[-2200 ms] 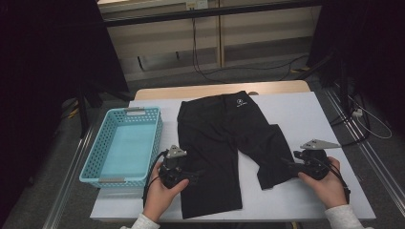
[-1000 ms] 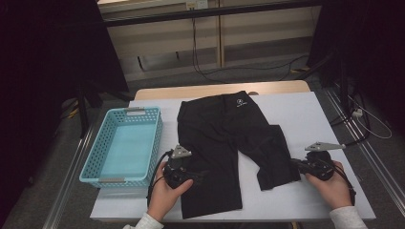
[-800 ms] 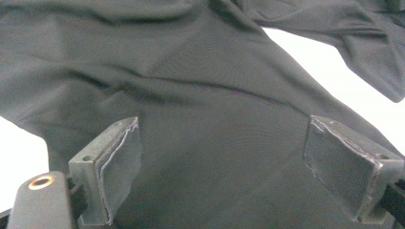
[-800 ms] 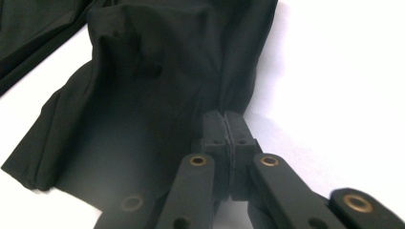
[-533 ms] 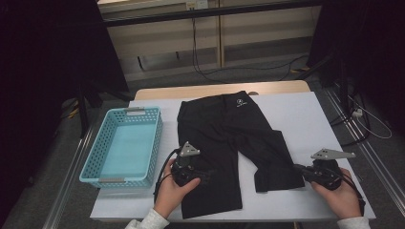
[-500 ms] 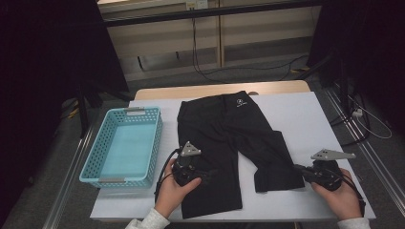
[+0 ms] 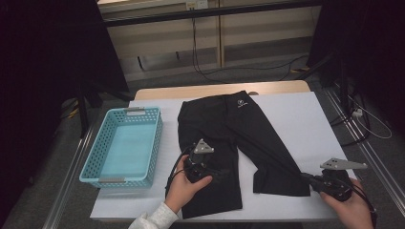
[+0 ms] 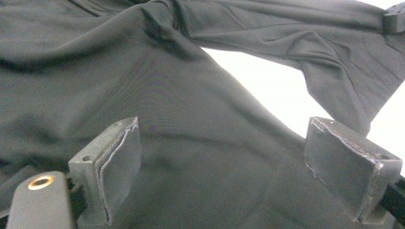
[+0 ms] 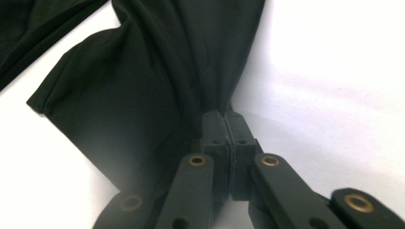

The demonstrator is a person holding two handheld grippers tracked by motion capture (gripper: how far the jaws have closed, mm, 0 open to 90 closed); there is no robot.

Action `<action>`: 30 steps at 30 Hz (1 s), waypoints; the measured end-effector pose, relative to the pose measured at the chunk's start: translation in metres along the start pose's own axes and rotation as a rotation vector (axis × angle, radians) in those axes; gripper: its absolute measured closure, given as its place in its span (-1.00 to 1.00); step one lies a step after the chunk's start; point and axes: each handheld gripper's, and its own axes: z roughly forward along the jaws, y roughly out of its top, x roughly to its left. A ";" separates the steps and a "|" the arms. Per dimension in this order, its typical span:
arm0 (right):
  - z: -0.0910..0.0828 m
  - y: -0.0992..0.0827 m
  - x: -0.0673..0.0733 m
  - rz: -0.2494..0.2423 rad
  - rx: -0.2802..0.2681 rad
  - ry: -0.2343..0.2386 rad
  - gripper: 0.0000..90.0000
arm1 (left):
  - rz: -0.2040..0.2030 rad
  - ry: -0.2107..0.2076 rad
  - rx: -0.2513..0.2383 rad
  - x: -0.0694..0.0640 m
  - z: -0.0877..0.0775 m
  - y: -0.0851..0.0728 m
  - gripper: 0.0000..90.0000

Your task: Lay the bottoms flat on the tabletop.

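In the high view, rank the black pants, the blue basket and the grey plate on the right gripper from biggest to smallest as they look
1. black pants, spread across the white table
2. blue basket, clearly less area than the pants
3. grey plate on the right gripper, by far the smallest

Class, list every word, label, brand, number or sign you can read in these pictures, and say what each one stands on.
Small white mark near the waistband of the black trousers: too small and blurred to read.
Pale tag on the rim of the blue basket: nothing readable.
No other text can be read.
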 end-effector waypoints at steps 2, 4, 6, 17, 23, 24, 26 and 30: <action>0.001 0.001 0.001 -0.012 0.003 -0.006 0.98 | -0.003 -0.002 0.002 0.000 -0.001 0.000 -0.70; 0.003 0.002 -0.001 -0.018 0.010 -0.011 0.98 | -0.002 0.002 -0.007 0.001 -0.002 0.001 -0.70; 0.005 0.002 -0.003 -0.015 0.010 -0.024 0.98 | -0.009 0.002 -0.011 0.002 -0.003 0.000 -0.71; 0.008 0.006 -0.007 -0.047 0.001 -0.079 0.84 | -0.044 0.013 -0.010 0.009 -0.008 -0.007 -0.71; 0.005 0.019 0.010 -0.080 -0.061 -0.100 0.37 | -0.033 0.027 -0.009 0.008 -0.011 -0.007 -0.71; 0.005 0.021 0.012 -0.080 -0.067 -0.098 0.24 | -0.031 0.030 -0.018 0.008 -0.013 -0.006 -0.71; 0.008 0.024 0.018 -0.082 -0.068 -0.099 0.12 | -0.031 0.034 -0.025 0.007 -0.014 -0.005 -0.71; 0.017 0.024 0.028 -0.074 -0.059 -0.064 -0.06 | -0.031 0.029 -0.013 0.009 -0.012 -0.007 -0.71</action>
